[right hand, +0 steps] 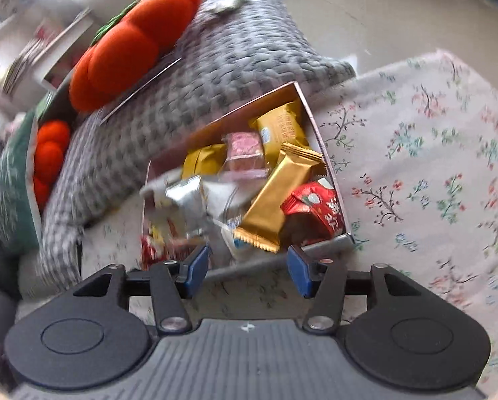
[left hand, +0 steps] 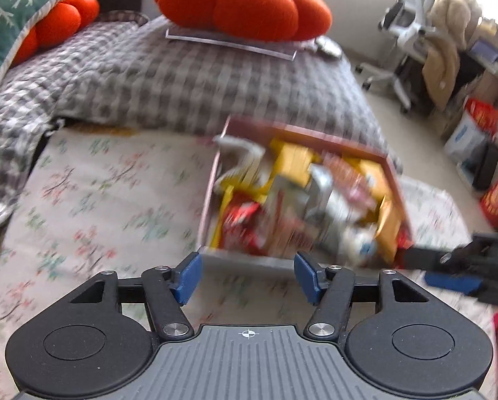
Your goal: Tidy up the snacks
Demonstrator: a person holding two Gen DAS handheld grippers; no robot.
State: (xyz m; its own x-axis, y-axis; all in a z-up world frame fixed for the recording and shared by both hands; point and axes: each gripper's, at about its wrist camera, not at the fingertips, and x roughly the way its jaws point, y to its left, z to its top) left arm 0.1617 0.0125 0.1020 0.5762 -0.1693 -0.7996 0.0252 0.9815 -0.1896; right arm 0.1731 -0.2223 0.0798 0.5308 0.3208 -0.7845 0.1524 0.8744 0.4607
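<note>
Snacks (right hand: pixel 269 180) fill a shallow cardboard box (right hand: pixel 307 106) with reddish-pink walls, heaped loosely in wrappers of several colours: a long gold bar (right hand: pixel 279 196) lying slantwise on top, a red packet (right hand: pixel 315 210) in the near corner, a yellow pouch (right hand: pixel 282 130) at the far end, a small pink pack (right hand: pixel 243 148) and crumpled silver foil (right hand: pixel 185 196). The box sits on a bed with a floral sheet (right hand: pixel 432 153), its far side against a grey checked blanket (right hand: pixel 215 73) that carries an orange pumpkin cushion (right hand: pixel 132 46). In the left wrist view the box (left hand: pixel 315 136) is blurred. Both sets of tongs, left (left hand: pixel 247 278) and right (right hand: pixel 247 270), hover near the box's close edge with blue pads apart and nothing between them.
</note>
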